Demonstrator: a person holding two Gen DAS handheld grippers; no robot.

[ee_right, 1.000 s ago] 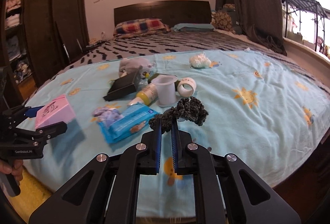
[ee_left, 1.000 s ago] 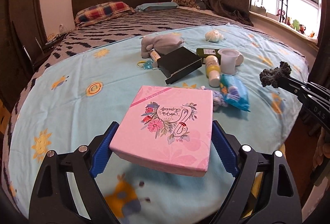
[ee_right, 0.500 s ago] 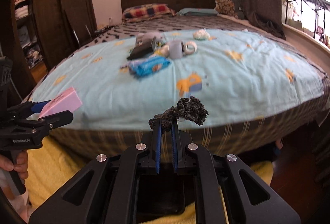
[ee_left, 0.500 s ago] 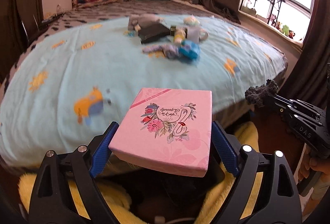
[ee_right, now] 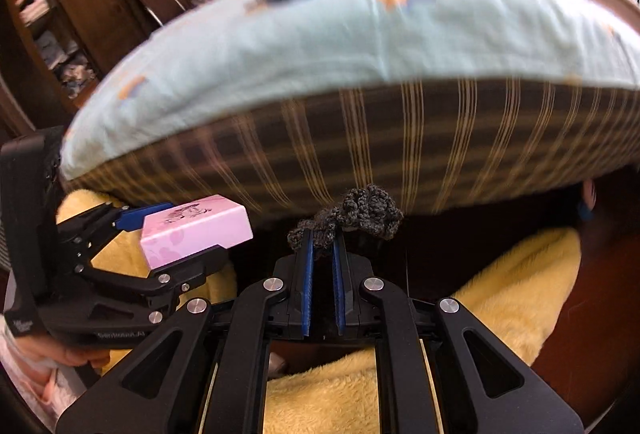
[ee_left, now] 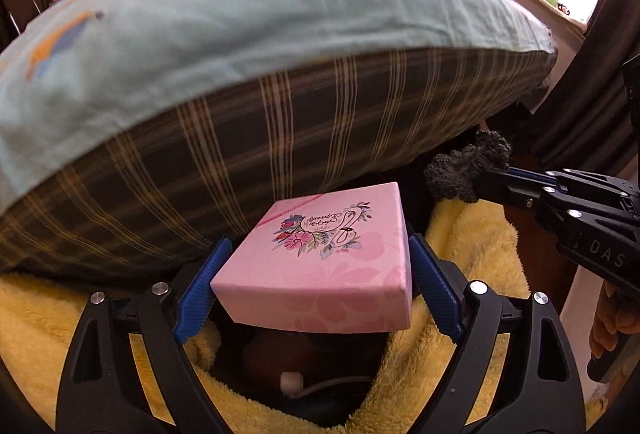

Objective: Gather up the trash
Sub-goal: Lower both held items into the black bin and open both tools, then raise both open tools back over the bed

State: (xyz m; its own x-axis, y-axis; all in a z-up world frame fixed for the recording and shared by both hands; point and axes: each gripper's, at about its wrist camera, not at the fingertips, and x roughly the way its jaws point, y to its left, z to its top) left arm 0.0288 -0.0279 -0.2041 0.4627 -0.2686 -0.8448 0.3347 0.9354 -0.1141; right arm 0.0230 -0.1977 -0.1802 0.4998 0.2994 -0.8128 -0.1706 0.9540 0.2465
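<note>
A bed [ee_left: 280, 34] with a pale blue cover and a plaid mattress side filled the background, its clutter well beyond both claws. Below them lay a yellow fleece [ee_left: 480, 242] around a dark opening [ee_left: 304, 366], probably the trash receptacle. The left claw [ee_left: 316, 286] was clamped wide on a pink box [ee_left: 328, 254], held flat, printed lid up, its lettering facing away from the claw; nearly square, its long axis was hard to call. The right claw [ee_right: 322, 266] was pinched together on a dark knitted scrap [ee_right: 360, 212], which bunched beyond its tips. Released early, the box might land on the fleece; the scrap's yarn could snag a pad.
</note>
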